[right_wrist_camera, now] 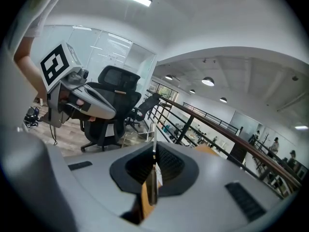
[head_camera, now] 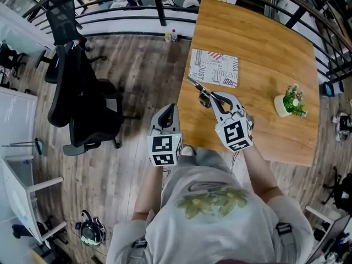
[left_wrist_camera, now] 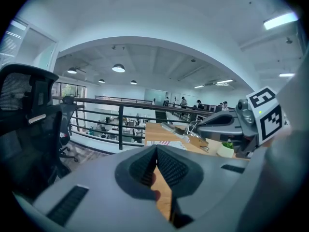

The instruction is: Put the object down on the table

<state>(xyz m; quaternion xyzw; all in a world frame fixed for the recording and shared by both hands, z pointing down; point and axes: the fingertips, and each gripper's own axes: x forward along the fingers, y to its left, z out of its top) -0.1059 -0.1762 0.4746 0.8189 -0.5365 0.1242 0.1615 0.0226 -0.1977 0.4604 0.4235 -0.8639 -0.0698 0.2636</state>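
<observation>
Wood makes up the biggest things here: a table (head_camera: 264,54) filling the right of the head view and a plank floor (head_camera: 137,76) to its left. A black railing (head_camera: 137,15) runs past the table's far end. A black chair (head_camera: 82,103) stands on the floor, well apart from the table. The person stands at the table's near edge with a gripper in each hand. The left gripper (left_wrist_camera: 157,151) hangs over the floor just beside the table's left edge; its jaws are pressed together with nothing between them. The right gripper (right_wrist_camera: 153,161) is over the table's near left part, near the left one, and its jaws pinch a thin metal tool (head_camera: 197,86). In the right gripper view a narrow strip of that tool stands up between the closed pads. From the head view the tool sticks out past the jaws toward the far left, with wire loops bunched at the jaw tips. Its far end lies just short of a printed mat (head_camera: 214,67), which lies flat on the table beyond it. Whether the tool touches the wood I cannot tell. A small potted plant (head_camera: 289,102) stands upright near the table's right side, well apart from the tool.
</observation>
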